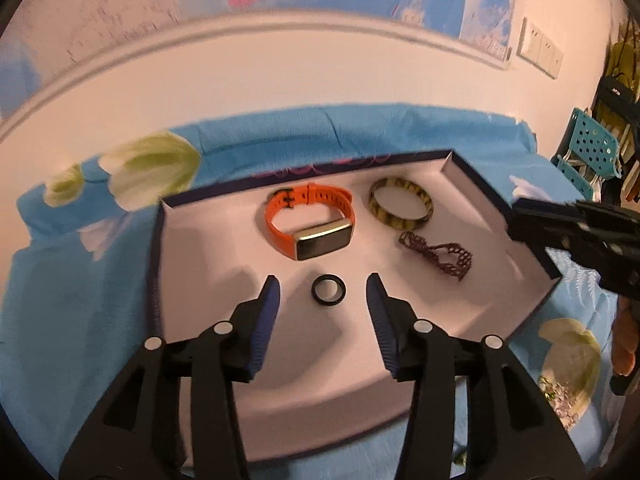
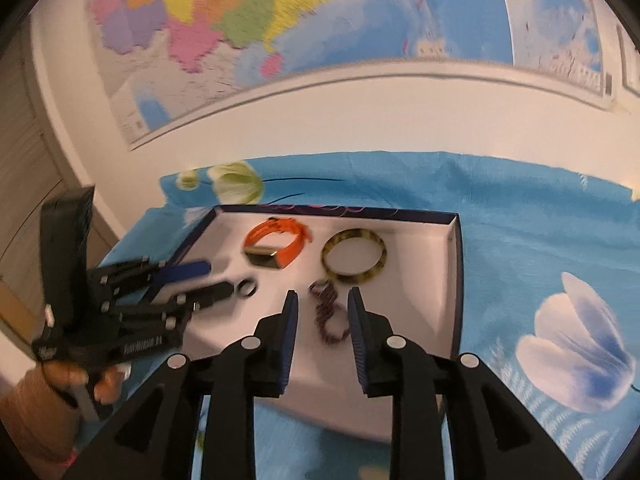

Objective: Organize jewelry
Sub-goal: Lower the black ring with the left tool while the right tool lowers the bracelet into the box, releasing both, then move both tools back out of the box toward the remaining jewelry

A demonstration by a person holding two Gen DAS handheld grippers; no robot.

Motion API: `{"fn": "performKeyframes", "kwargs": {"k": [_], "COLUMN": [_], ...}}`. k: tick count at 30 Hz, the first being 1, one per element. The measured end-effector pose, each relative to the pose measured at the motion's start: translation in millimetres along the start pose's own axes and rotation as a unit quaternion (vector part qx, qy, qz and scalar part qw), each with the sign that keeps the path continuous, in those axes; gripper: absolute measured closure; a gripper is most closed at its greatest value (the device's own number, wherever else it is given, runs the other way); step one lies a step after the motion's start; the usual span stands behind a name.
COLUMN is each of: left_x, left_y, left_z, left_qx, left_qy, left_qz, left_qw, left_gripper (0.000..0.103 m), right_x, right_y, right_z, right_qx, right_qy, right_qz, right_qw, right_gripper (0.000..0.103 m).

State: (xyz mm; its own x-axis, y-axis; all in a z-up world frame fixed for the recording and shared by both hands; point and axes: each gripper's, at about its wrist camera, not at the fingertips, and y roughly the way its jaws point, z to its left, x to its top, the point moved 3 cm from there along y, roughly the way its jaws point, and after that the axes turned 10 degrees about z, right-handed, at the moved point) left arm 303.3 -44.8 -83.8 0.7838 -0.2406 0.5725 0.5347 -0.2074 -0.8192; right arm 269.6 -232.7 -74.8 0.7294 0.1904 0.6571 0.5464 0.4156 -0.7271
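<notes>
— Where did the jewelry sit?

— All of it lay inside the shallow white-floored tray (image 1: 192, 248) with dark walls, which rested on a blue flowered cloth (image 1: 72, 280). The orange watch band (image 1: 310, 226) was toward the back, the mottled yellow bangle (image 1: 401, 206) just beside it on the right, and the dark beaded bracelet (image 1: 438, 258) lay in front of the bangle, apart from it. The small black ring (image 1: 328, 289) lay alone, nearer the front.

— And the left tool?

— The left tool (image 1: 323, 286) hung over the tray with its blue-padded fingers spread wide, the ring between the tips in that view, and nothing pinched.

— The right one?

— The right tool (image 2: 323, 300) was also spread and gripped nothing. The beaded bracelet (image 2: 326, 316) showed in the gap between its fingers. Whether the pads touched the tray floor could not be told.

— Anything behind?

— A colored wall map (image 2: 248, 24) hung above the cloth.
</notes>
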Motion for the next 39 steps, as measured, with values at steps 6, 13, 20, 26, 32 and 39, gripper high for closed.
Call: {"fn": "performKeyframes", "kwargs": {"k": [6, 13, 20, 26, 32, 39], "left_x": [-24, -67, -116, -142, -150, -150], "left_y": [-47, -76, -84, -84, -67, -57], "left_z": [-5, -9, -22, -42, -51, -54], "left_qx": [0.001, -0.017, -0.066, -0.085, -0.096, -0.106], "left_qy": [0.016, 0.024, 0.048, 0.063, 0.051, 0.041], "left_qz": [-0.043, -0.047, -0.018, 0.001, 0.03, 0.045], "left_qw": [0.9989, 0.9985, 0.9965, 0.9944, 0.9937, 0.9925], "left_gripper": [0.052, 0.051, 0.049, 0.046, 0.047, 0.058], "right_x": [-40, -102, -136, -142, -147, -147], "right_y": [-27, -35, -36, -31, -22, -25], "right_z": [14, 24, 29, 38, 49, 39], "right_qx": [0.0, -0.009, -0.014, -0.024, -0.038, -0.051], "right_qy": [-0.039, -0.056, -0.045, -0.042, -0.051, -0.034], "right_qz": [0.014, 0.062, 0.075, 0.076, 0.079, 0.076], "right_qw": [0.999, 0.996, 0.996, 0.996, 0.995, 0.995], "right_gripper": [0.079, 0.067, 0.039, 0.033, 0.035, 0.065]}}
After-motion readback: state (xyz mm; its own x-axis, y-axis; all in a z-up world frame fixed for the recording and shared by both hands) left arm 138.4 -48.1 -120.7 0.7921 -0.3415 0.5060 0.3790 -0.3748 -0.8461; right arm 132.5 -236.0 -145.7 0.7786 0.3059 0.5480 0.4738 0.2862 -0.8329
